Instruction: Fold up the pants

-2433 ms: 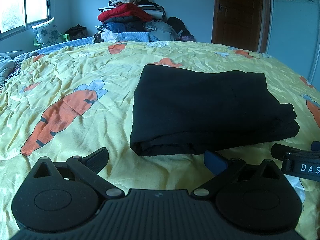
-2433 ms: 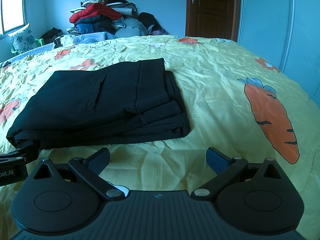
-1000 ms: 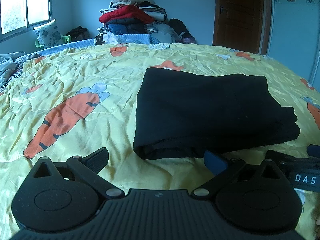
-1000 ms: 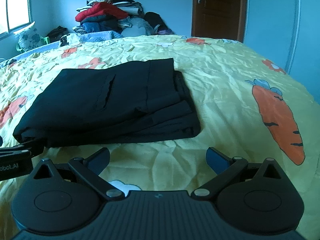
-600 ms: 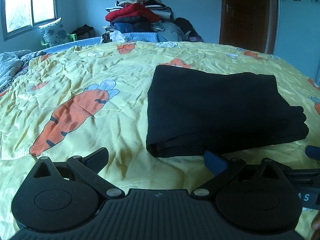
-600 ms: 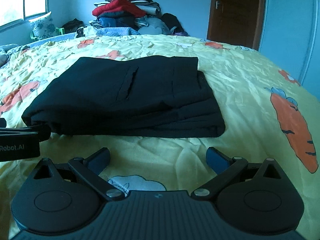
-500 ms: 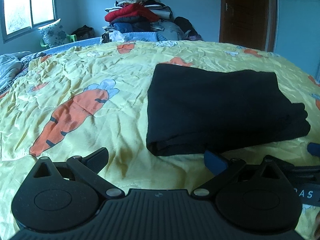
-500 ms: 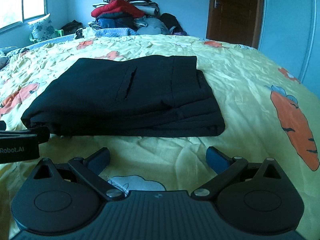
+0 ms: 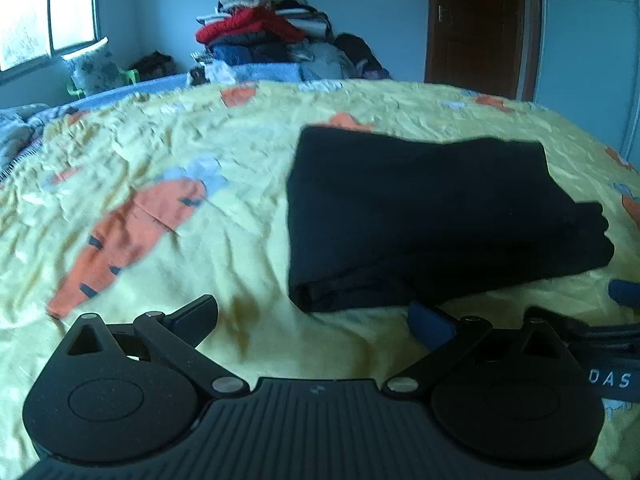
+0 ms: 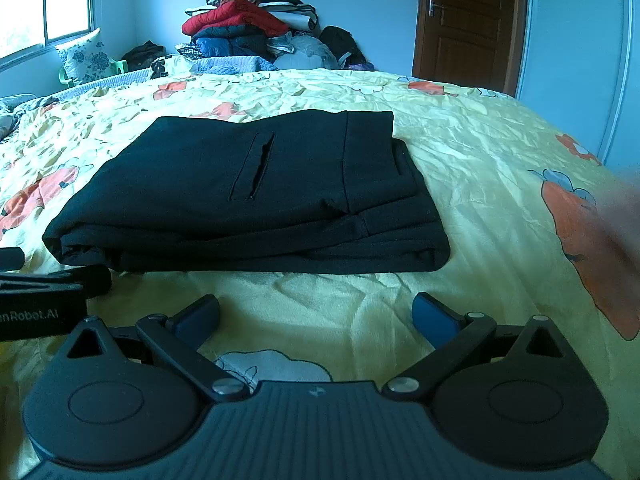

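Black pants [image 9: 432,216] [image 10: 256,196] lie folded into a flat rectangle on the yellow carrot-print bedspread [image 9: 160,184] [image 10: 488,168]. A slit pocket shows on their top layer in the right wrist view. My left gripper [image 9: 312,320] is open just short of the pants' near left corner, with nothing between its fingers. My right gripper [image 10: 316,316] is open too, a little in front of the pants' near edge, over bare bedspread. Each gripper shows at the edge of the other's view.
A tall pile of clothes [image 9: 260,36] [image 10: 248,20] sits at the far end of the bed. A brown door [image 9: 476,28] [image 10: 468,24] stands beyond on the right, a window [image 9: 48,12] on the left. A blurred hand [image 10: 620,216] shows at the right edge.
Both grippers have drifted slightly, the right one swinging left so the pants sit more centred in its view. A blurred hand has entered at the right. The pants have not moved.
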{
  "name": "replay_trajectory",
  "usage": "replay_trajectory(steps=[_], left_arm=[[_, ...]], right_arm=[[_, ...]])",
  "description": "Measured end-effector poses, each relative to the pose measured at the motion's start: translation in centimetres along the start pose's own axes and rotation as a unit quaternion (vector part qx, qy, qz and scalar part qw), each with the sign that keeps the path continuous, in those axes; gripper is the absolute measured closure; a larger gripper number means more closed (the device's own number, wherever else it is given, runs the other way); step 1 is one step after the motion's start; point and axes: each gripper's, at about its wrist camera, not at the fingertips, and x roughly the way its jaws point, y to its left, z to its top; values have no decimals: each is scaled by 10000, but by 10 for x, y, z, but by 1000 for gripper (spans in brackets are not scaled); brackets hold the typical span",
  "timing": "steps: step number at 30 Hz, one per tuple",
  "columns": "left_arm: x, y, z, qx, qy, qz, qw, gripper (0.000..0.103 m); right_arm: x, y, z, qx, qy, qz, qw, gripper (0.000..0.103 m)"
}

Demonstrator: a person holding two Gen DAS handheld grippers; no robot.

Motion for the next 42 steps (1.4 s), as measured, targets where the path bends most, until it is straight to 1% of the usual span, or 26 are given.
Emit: replay_trajectory(steps=[3, 5, 7, 12, 17, 21, 23, 24, 28, 30, 32, 34, 36, 37, 38, 40, 42], left_arm=[[-16, 8, 9, -42, -341, 208, 9992, 0], [-19, 12, 17, -80, -477, 371, 9981, 0], [-16, 15, 27, -143, -467, 424, 9979, 0], [1, 25, 39, -263, -238, 429, 9985, 0], [9, 51, 39, -344, -220, 693, 9968, 0], [12, 77, 48, -606, -206, 930, 9936, 0], [6, 91, 54, -729, -294, 1175, 9900, 0], [-1, 100, 57, -798, -372, 1369, 9867, 0], [-25, 135, 65, -1061, -657, 2094, 9698, 0], [-31, 150, 69, -1246, -767, 2203, 9644, 0], [-31, 161, 71, -1441, -925, 2162, 9612, 0], [-22, 164, 72, -1562, -1057, 2016, 9611, 0], [-2, 159, 75, -1493, -1157, 1866, 9641, 0], [11, 154, 76, -1425, -1134, 1895, 9648, 0], [27, 150, 79, -1312, -1063, 1980, 9656, 0], [58, 144, 83, -1081, -900, 2343, 9619, 0], [81, 145, 89, -973, -782, 2522, 9596, 0]], right_arm=[[0, 0, 0, 1, 0, -1, 10000, 0], [0, 0, 0, 0, 1, -1, 10000, 0], [0, 0, 0, -2, 1, -3, 10000, 0], [0, 0, 0, 2, 2, -3, 10000, 0], [-1, -1, 0, 11, 3, -17, 10000, 0], [-1, -1, -1, 27, 5, -39, 10000, 0], [-1, -2, -1, 31, 4, -30, 10000, 0], [-2, -2, -2, 29, 4, -31, 10000, 0], [-2, -4, -2, 33, 5, -28, 10000, 0], [-2, -4, -2, 32, 5, -30, 10000, 0], [-2, -4, -2, 30, 5, -31, 10000, 0], [-2, -3, -2, 28, 1, -34, 10000, 0], [-2, -4, -2, 32, 2, -30, 10000, 0], [-2, -4, -3, 28, 1, -33, 10000, 0], [-3, -4, -3, 32, 0, -29, 10000, 0], [-3, -4, -3, 31, 1, -30, 10000, 0], [-3, -5, -3, 29, 2, -31, 10000, 0]])
